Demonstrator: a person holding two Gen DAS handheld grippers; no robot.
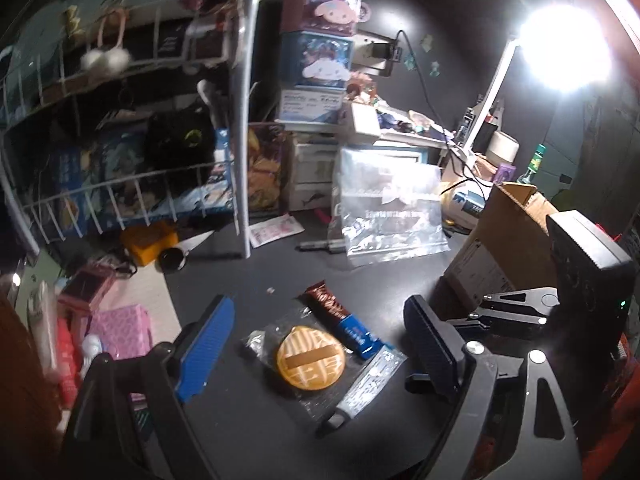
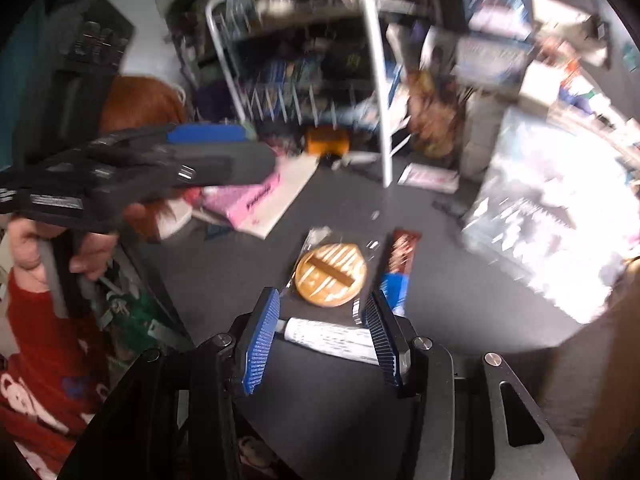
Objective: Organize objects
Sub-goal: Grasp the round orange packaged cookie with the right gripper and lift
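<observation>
On the dark table lie an orange round cookie in clear wrap (image 1: pixel 311 361) (image 2: pixel 330 274), a brown and blue snack bar (image 1: pixel 342 316) (image 2: pixel 401 266) and a white tube with a black cap (image 1: pixel 366 386) (image 2: pixel 330 338). My left gripper (image 1: pixel 316 344) is open, hovering over these with its blue pads on either side. My right gripper (image 2: pixel 322 338) is open, its pads on either side of the white tube, not closed on it. The left gripper also shows in the right wrist view (image 2: pixel 208 152), at the left, above the table.
A white wire rack (image 1: pixel 244 120) full of boxes stands at the back left. A clear plastic bag (image 1: pixel 392 208), stacked character boxes (image 1: pixel 320 52) and a cardboard box (image 1: pixel 504 248) stand behind. Pink boxes (image 1: pixel 120 332) lie at the left. A bright lamp (image 1: pixel 564 48) glares at the right.
</observation>
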